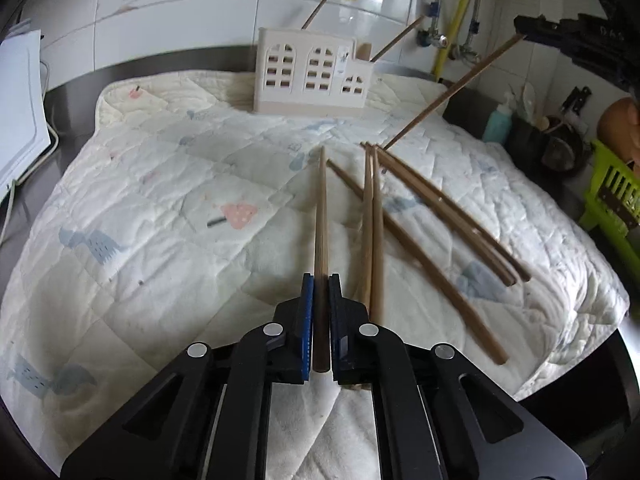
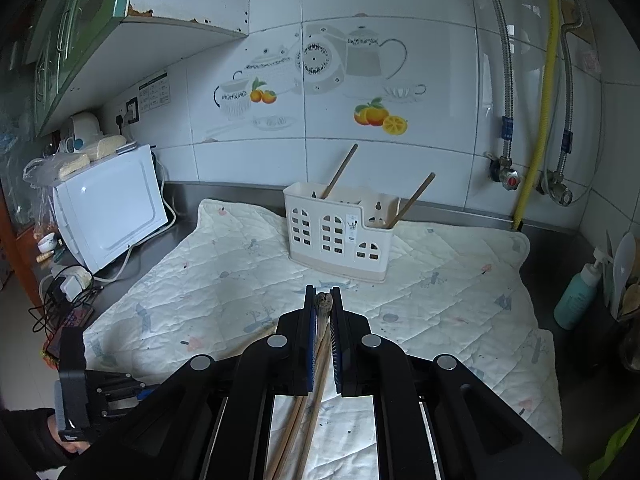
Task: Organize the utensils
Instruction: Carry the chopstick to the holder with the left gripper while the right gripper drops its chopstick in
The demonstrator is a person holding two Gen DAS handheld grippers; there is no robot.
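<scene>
A brown wooden chopstick (image 1: pixel 321 216) lies on the quilted cloth (image 1: pixel 160 200), and my left gripper (image 1: pixel 321 278) is shut on its near end. Several more chopsticks (image 1: pixel 440 216) lie loose just to its right. At the far edge of the cloth stands a white holder (image 1: pixel 310 72) with arched cut-outs. Two chopsticks (image 2: pixel 340 170) lean inside it. My right gripper (image 2: pixel 324 292) is shut on another chopstick (image 2: pixel 324 306), held above the cloth in front of the holder (image 2: pixel 340 236). In the left wrist view this chopstick (image 1: pixel 452 92) slants down from the upper right.
A white microwave (image 2: pixel 108 208) stands left of the cloth, with chargers and cables (image 2: pixel 64 292) in front of it. On the right are a teal pump bottle (image 2: pixel 576 300), a green basket (image 1: pixel 612 196) and dark pots. Pipes and valves (image 2: pixel 508 176) run down the tiled wall.
</scene>
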